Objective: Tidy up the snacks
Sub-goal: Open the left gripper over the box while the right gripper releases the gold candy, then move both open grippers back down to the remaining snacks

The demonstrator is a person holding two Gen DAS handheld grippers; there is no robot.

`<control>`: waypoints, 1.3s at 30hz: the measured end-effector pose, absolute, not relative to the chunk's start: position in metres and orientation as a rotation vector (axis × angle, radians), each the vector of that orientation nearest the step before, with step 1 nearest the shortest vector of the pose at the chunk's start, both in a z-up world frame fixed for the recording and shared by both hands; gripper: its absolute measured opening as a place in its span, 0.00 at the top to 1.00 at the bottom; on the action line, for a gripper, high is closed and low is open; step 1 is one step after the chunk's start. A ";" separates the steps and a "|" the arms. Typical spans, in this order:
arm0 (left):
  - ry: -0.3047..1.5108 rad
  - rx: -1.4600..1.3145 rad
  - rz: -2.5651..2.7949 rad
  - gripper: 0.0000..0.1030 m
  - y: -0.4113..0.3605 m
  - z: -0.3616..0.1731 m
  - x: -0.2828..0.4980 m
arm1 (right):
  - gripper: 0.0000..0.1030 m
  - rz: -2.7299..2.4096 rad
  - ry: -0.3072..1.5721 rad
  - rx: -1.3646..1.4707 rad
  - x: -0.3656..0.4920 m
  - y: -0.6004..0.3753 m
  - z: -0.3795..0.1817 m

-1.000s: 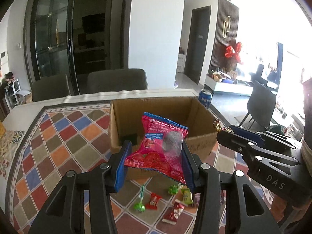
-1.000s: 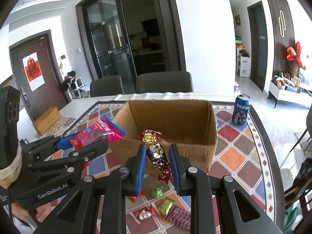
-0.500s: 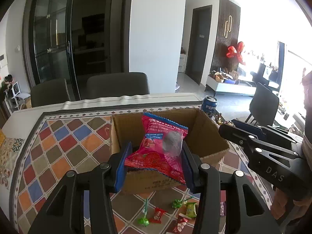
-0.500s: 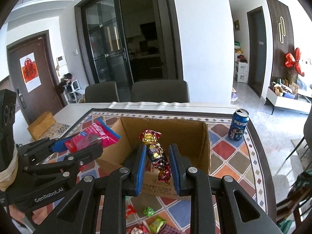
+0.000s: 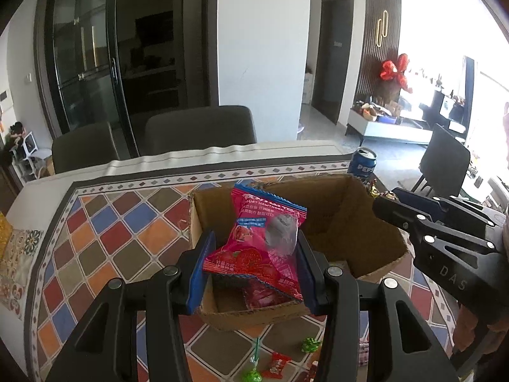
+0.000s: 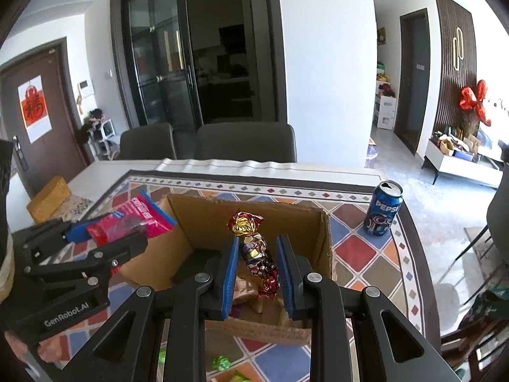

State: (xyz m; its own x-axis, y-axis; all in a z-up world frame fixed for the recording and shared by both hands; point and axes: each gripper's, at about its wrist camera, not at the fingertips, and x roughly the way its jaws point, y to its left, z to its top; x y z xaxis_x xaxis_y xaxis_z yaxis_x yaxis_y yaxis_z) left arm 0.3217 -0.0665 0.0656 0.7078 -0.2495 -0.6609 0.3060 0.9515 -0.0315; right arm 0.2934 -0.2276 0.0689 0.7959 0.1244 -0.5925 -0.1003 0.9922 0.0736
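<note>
Grippers are clamping snacks above the cardboard box (image 5: 334, 210): left gripper (image 5: 254, 267) pinching the pink packet (image 5: 264, 242), right gripper (image 6: 257, 264) the foil candy (image 6: 256, 254) (box contents at six o'clock partly hidden).

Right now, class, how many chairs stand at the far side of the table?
2. One dark chair on the left, another chair beside it on the right, both behind the table. Others may be hidden.

Home dining room, tablecloth-covered table (image 5: 127, 219), chairs (image 6: 245, 141), glass doors (image 6: 165, 63)

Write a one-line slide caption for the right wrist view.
Right gripper holds a foil-wrapped candy over the open cardboard box, left gripper alongside with a pink snack packet.
</note>
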 end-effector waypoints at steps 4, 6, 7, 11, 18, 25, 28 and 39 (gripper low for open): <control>0.755 0.076 -0.307 0.54 -0.068 0.058 0.331 | 0.76 0.115 0.658 0.035 0.303 -0.227 0.064; 0.767 0.074 -0.304 0.54 -0.068 0.054 0.335 | 0.76 0.114 0.667 0.039 0.305 -0.226 0.062; 0.771 0.072 -0.303 0.54 -0.067 0.053 0.338 | 0.75 0.113 0.670 0.039 0.307 -0.226 0.061; 0.770 0.073 -0.309 0.53 -0.069 0.052 0.341 | 0.75 0.107 0.682 0.028 0.312 -0.225 0.057; 0.743 0.135 -0.284 0.38 -0.069 0.053 0.323 | 0.53 0.059 0.657 -0.009 0.300 -0.223 0.055; 0.714 0.129 -0.263 0.38 -0.060 0.058 0.299 | 0.53 0.094 0.666 0.014 0.277 -0.222 0.053; 0.697 0.132 -0.248 0.38 -0.057 0.062 0.288 | 0.53 0.109 0.664 0.020 0.271 -0.221 0.053; 0.699 0.105 -0.247 0.38 -0.045 0.061 0.258 | 0.53 0.149 0.647 0.048 0.241 -0.212 0.052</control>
State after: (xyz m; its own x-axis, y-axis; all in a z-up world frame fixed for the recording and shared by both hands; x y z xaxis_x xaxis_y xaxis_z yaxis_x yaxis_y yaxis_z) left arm 0.2578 -0.0451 0.0611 0.7381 -0.1892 -0.6476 0.2591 0.9658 0.0132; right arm 0.2408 -0.2124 0.0520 0.7879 0.1534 -0.5964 -0.1234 0.9882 0.0911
